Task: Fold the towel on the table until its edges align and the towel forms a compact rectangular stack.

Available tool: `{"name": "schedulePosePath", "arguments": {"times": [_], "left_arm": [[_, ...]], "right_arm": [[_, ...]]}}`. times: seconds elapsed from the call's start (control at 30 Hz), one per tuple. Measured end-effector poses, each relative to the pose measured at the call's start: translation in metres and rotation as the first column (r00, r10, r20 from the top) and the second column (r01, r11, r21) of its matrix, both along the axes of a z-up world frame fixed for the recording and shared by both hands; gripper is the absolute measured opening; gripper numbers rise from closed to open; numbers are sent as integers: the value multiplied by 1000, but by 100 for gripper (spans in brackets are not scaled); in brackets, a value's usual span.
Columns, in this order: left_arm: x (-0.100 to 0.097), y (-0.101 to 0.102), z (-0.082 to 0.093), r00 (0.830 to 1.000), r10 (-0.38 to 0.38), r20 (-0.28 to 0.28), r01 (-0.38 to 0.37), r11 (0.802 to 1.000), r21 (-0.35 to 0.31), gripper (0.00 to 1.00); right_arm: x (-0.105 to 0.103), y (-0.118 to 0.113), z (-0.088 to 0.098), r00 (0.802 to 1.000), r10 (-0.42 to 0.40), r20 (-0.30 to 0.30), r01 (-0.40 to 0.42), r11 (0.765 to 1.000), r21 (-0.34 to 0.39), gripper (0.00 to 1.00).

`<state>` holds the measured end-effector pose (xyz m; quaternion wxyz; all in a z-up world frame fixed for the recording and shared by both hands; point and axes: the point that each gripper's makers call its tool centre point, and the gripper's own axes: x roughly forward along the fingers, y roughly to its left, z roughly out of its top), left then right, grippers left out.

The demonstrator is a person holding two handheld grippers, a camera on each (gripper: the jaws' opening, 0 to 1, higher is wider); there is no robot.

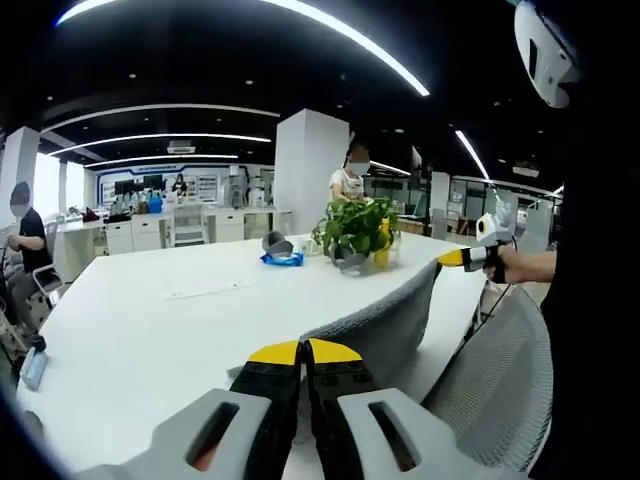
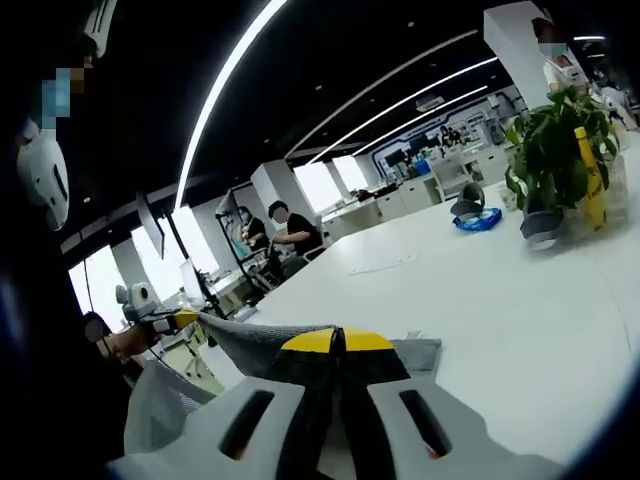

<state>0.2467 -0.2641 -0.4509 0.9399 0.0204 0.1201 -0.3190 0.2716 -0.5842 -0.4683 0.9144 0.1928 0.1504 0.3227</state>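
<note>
Towel (image 1: pixel 395 318) is hanging stretched off the tabletop's (image 1: pixel 150 330) near edge, its long axis running between the left gripper (image 1: pixel 303 352) and right gripper (image 2: pixel 338 341), each pinching one corner with closed jaws.

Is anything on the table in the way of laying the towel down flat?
Nothing visible is. Both tongs, left and right, pinch the towel above bare table; the plant and blue item sit farther off.

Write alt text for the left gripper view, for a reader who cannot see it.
The left tongs, shut on a grey towel, hold it stretched over a white table toward the right tongs. A potted plant stands beyond.
</note>
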Motion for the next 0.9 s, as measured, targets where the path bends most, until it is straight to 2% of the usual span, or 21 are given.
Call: {"name": "schedulePosePath", "arguments": {"times": [0.3,0.63,0.9], "left_arm": [[32,1,-22,999,-31,-42,32,999,28,2],[67,3,-58,992,-59,-111,67,995,71,2],[96,5,-86,985,-57,-160,74,992,103,2]], "right_arm": [[36,8,-21,997,15,-80,-19,999,-48,0],[71,11,-67,978,42,-203,-65,992,-108,0],[94,12,-96,959,44,-279,-90,984,-152,0]]}}
